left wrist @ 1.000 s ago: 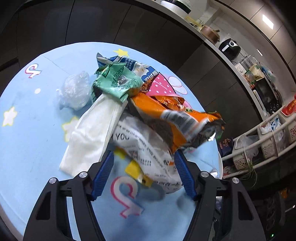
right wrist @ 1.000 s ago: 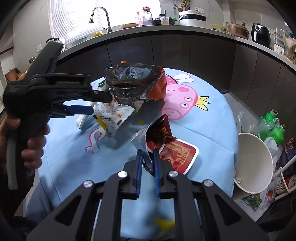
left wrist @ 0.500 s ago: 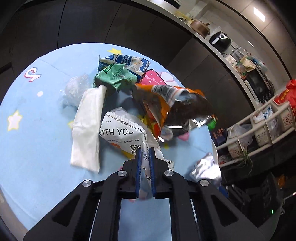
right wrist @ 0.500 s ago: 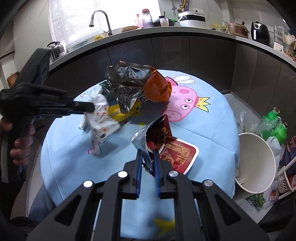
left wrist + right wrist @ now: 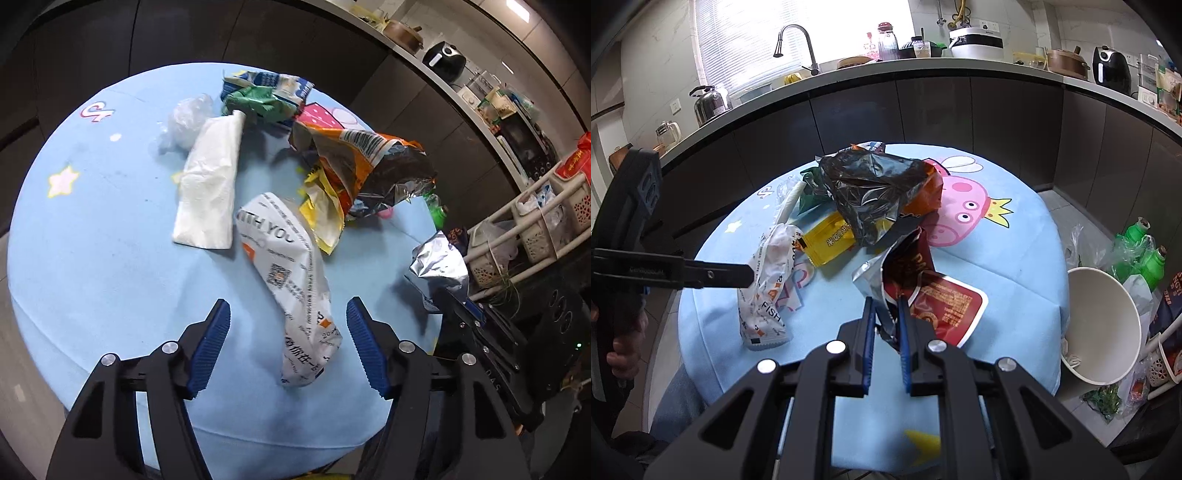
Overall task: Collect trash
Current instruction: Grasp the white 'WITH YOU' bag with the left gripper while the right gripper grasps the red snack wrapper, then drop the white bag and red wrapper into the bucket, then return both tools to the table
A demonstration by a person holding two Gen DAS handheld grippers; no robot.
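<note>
White wrapper: the white printed wrapper (image 5: pixel 291 291) lies lengthwise between the left gripper's (image 5: pixel 288 332) blue pads, touching neither; it sits at about 7 o'clock on the round table (image 5: pixel 92 240)
Left gripper: jaws have just been opening and stand apart around the white printed wrapper, not pressing it; in the right wrist view its finger reaches in from 9 o'clock
Red bag: the red foil bag (image 5: pixel 934 291) sits at the table's 5 o'clock side, its silver torn edge raised
Right gripper: the right gripper (image 5: pixel 885 321) has its pads pinched on the torn edge of the red foil bag
Orange bag: the orange foil bag (image 5: pixel 369 166), crumpled and gaping, lies near the table's centre, over a yellow packet (image 5: pixel 831 240)
Far trash: a white tissue pack (image 5: pixel 210 188), a clear plastic wad (image 5: pixel 184 122) and a green wrapper (image 5: pixel 255 103) lie toward 10 to 12 o'clock
Off the table: a white bin (image 5: pixel 1104 325) stands at 3 o'clock beside the table, green bottles (image 5: pixel 1141 247) just behind it
</note>
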